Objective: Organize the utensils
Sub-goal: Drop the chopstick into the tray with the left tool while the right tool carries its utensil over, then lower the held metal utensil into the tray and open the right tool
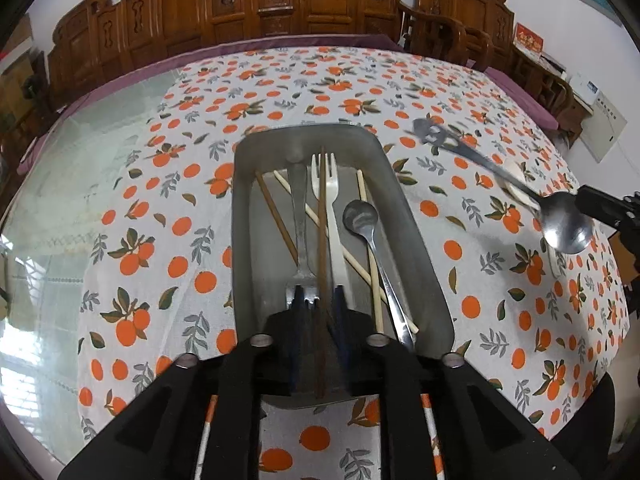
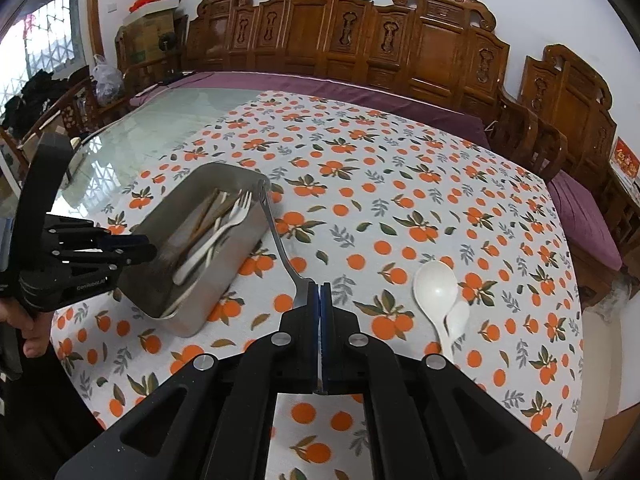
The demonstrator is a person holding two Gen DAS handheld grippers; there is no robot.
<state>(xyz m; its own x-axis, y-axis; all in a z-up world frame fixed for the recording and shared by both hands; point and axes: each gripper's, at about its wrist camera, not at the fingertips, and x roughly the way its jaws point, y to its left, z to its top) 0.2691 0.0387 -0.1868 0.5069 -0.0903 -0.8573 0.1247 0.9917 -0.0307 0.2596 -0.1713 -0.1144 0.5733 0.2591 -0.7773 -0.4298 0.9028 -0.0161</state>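
A metal tray [image 1: 242, 240] on the orange-print cloth holds several utensils: pale chopsticks, a metal fork [image 1: 298, 216], a white plastic fork [image 1: 334, 216] and a small metal spoon [image 1: 360, 218]. My left gripper [image 1: 318, 304] hovers over the tray's near end, slightly open. A brown chopstick [image 1: 321, 208] runs between its fingers with gaps on both sides. My right gripper [image 2: 320, 292] is shut on the bowl of a large metal spoon [image 2: 280, 240], whose handle points toward the tray [image 2: 212, 300]. A white spoon [image 2: 436, 292] lies on the cloth to its right.
Bare glass tabletop [image 1: 80, 184] lies left of the cloth. Carved wooden chairs [image 2: 360, 36] line the far side, and a purple cloth [image 2: 360, 92] covers the table's far edge. A person's hand [image 2: 28, 332] holds the left gripper [image 2: 136, 250] beside the tray.
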